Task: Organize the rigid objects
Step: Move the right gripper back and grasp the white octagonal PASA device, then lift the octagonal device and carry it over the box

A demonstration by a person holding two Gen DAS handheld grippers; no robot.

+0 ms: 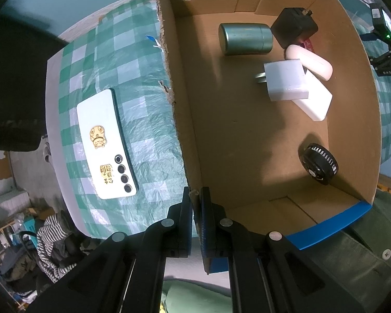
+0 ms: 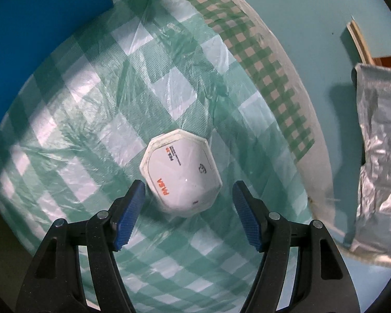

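Note:
My left gripper is shut on the near wall of a cardboard box with blue tape on its rim. Inside the box lie a green metal tin, a black charger cube, a white plug adapter, a white block, a pinkish white case and a small black fan. A white phone lies face down on the checked cloth left of the box. My right gripper is open, its fingers either side of a white octagonal case with orange lettering on the cloth.
The table wears a green and white checked plastic cloth. Its edge runs along the right in the right wrist view, with crumpled silver foil beyond. A blue panel stands at upper left. Clothes lie below the table's edge.

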